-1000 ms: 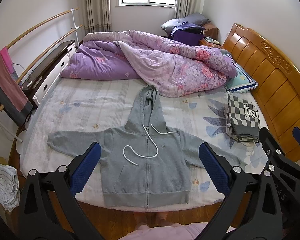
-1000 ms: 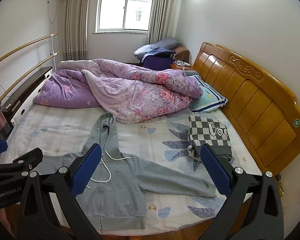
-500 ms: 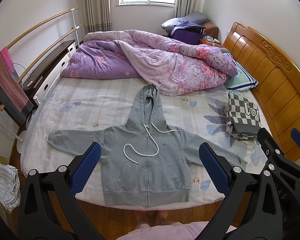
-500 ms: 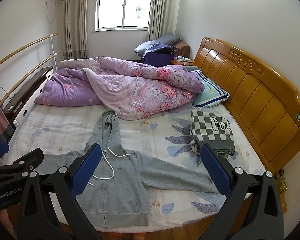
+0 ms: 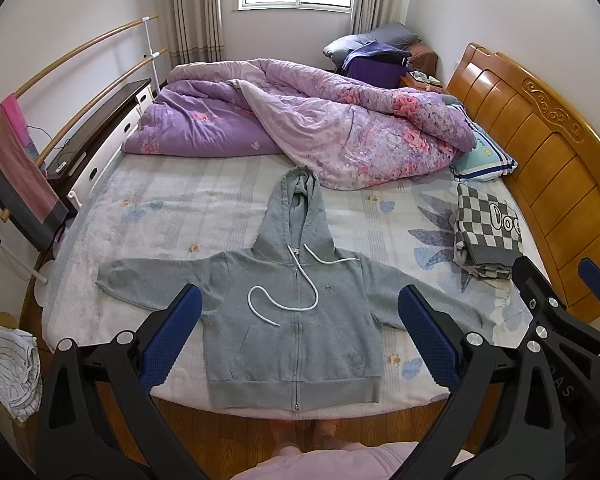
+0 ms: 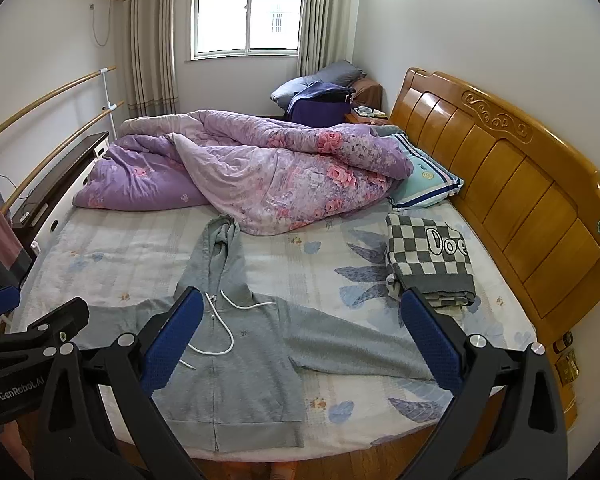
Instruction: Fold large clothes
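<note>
Left hand-held gripper (image 5: 298,330): jaws spread, empty, held above the near edge of the bed (image 5: 148,216). Grey hoodie (image 5: 294,320) lies flat, zip up, hood away from the person, sleeves out L–R across the bed. Right hand-held gripper (image 6: 300,338): spread, empty, nearer the right sleeve (image 6: 360,346). Likely each takes its own sleeve first.

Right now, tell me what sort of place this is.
A home bedroom. A bed with a wooden headboard fills the room, a purple quilt is heaped on it, and curtains frame the window. A grey hoodie lies spread flat on the bed for folding.
</note>
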